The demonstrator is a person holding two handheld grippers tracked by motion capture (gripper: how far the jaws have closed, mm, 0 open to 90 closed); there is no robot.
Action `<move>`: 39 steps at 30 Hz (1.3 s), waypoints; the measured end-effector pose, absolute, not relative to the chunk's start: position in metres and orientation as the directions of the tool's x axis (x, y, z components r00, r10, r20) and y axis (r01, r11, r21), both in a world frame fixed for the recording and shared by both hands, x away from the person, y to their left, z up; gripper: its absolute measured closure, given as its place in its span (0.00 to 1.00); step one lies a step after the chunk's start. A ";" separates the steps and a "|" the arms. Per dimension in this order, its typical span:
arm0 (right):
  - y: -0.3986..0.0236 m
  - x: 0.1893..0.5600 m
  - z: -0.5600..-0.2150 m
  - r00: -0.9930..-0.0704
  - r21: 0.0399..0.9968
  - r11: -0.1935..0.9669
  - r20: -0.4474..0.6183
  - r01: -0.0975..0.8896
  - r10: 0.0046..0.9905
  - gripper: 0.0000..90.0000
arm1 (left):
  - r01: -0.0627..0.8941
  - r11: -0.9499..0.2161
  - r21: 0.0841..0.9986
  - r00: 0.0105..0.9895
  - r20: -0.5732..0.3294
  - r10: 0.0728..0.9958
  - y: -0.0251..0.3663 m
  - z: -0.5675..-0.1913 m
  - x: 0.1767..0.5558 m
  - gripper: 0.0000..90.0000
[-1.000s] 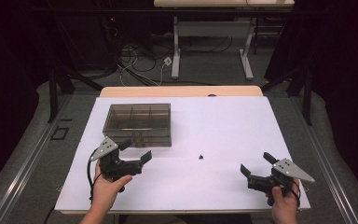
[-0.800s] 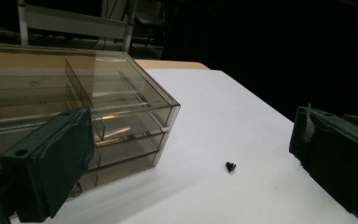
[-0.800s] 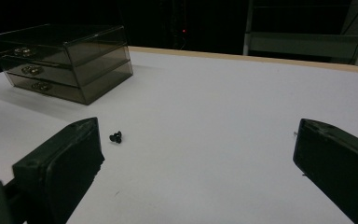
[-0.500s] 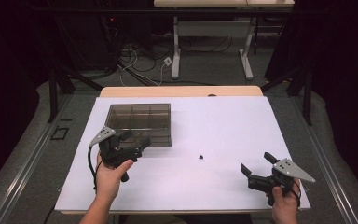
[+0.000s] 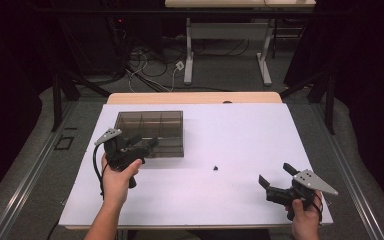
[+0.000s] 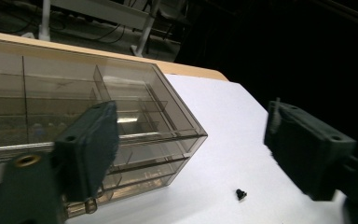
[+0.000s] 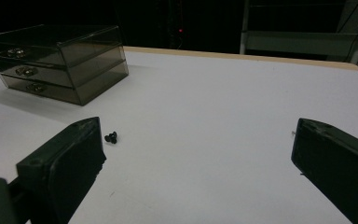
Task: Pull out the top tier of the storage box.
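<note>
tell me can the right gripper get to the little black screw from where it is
Probably yes: the right gripper has its jaws open, and only bare white table lies between it and the screw. The drawer box stands off to the side.

No writing, label, brand, number or sign can be read on anything here; the smoky drawer box (image 5: 151, 133), the white surface (image 5: 240, 135) and both grippers carry no legible marks.
</note>
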State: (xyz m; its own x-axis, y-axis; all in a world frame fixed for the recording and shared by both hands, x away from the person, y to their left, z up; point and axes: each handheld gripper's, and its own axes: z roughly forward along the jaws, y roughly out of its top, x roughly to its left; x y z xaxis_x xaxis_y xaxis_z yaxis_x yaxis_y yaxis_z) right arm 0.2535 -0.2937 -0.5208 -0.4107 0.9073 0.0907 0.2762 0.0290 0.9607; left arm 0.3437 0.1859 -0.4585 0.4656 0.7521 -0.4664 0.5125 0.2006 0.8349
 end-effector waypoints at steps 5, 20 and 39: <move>-0.294 0.254 -0.521 -0.413 0.958 0.036 0.088 0.283 0.907 0.03 | 0.531 0.209 0.821 0.460 -0.487 0.743 0.186 -0.457 0.350 0.26; -0.293 0.256 -0.524 -0.425 0.957 0.043 0.088 0.288 0.901 0.05 | 0.613 0.228 0.756 0.385 -0.539 0.749 0.188 -0.479 0.359 0.38; -0.292 0.256 -0.525 -0.440 0.955 0.058 0.079 0.290 0.895 0.06 | 0.708 0.340 0.618 0.245 -0.667 0.704 0.191 -0.506 0.359 0.50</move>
